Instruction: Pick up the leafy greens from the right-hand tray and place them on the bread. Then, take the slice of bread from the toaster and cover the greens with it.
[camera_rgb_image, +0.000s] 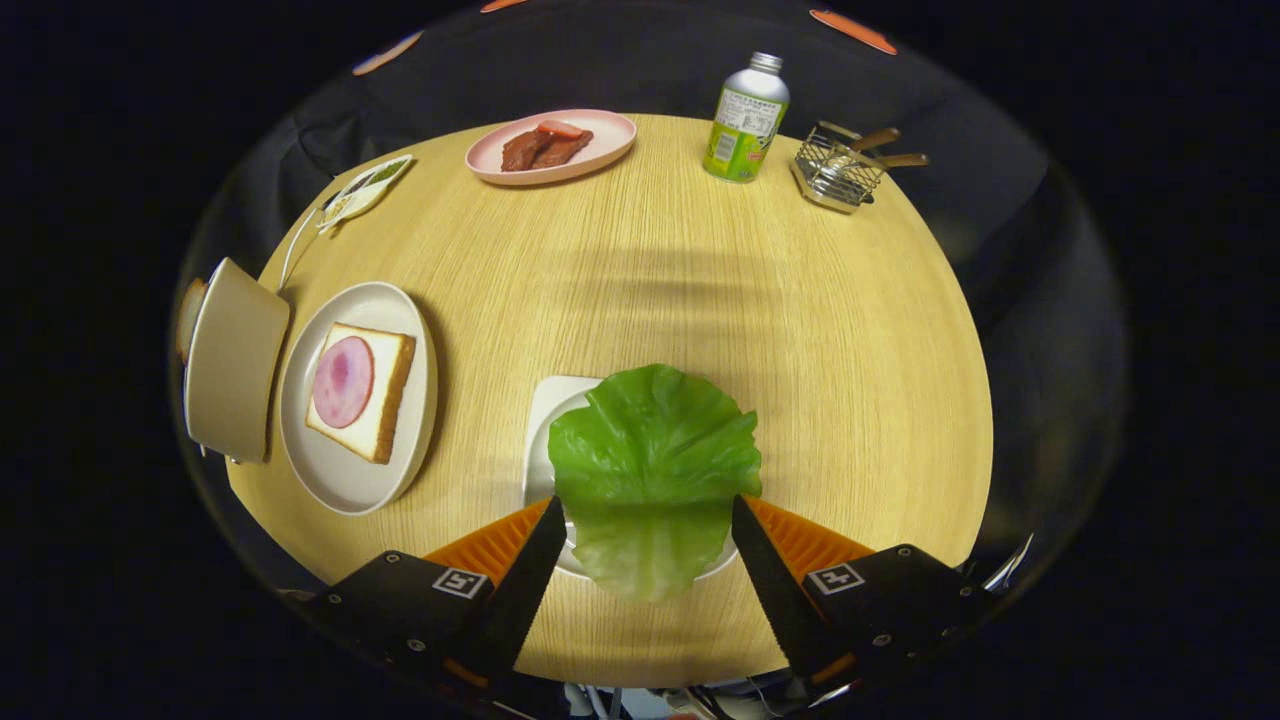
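Your gripper (645, 520) is wide open and holds nothing. Its two fingers stand on either side of the leafy greens (652, 470), with a gap between each finger and the leaf. The big green leaf lies flat on the small white tray (545, 415), and it covers most of that tray. The near end of the leaf hangs over the tray's near edge, between your fingers. You can see a bare corner of the tray poking out on the left of the leaf.

The tray sits on the round wooden bench (800, 330), close to the near edge. The bench is bare on the right of the leaf and beyond it, all the way across the middle.

To the left, well apart from the tray, is a round white plate (345, 485). A slice of bread (385, 385) lies on it, with a round pink slice of ham (343, 381) on top. Just beside the plate, right at the left edge of the bench, stands the tan toaster (232, 358). A brown bit of bread (187, 315) peeks out behind it.

Along the far edge you have a pink plate of meat (552, 145), a green and white bottle (746, 120), and a small wire rack (838, 175) with wooden handles. A small packet (365, 188) lies at the far left edge.
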